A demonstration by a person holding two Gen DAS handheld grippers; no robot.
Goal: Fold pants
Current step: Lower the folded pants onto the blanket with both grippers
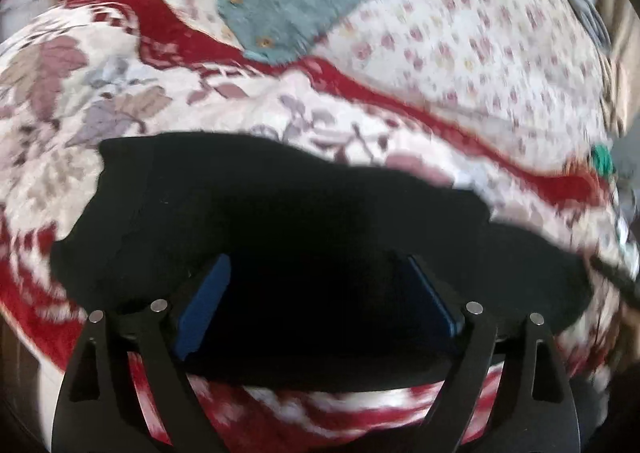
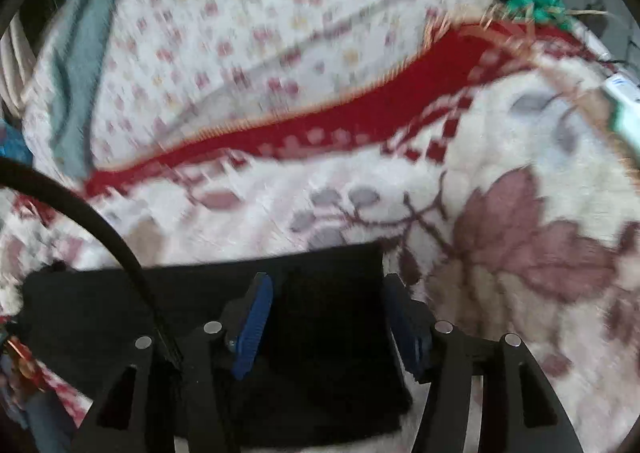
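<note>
The black fabric pants (image 1: 280, 221) lie folded flat on the flowered red-and-white blanket (image 1: 120, 93), under the left gripper (image 1: 320, 289) and right gripper (image 2: 328, 317), whose fingers stand wide, seemingly releasing.

No words, brand names, numbers or signs can be read in either view; the white and green object (image 2: 622, 109) at the right edge of the right wrist view carries small dark marks, too blurred to make out as letters.
</note>
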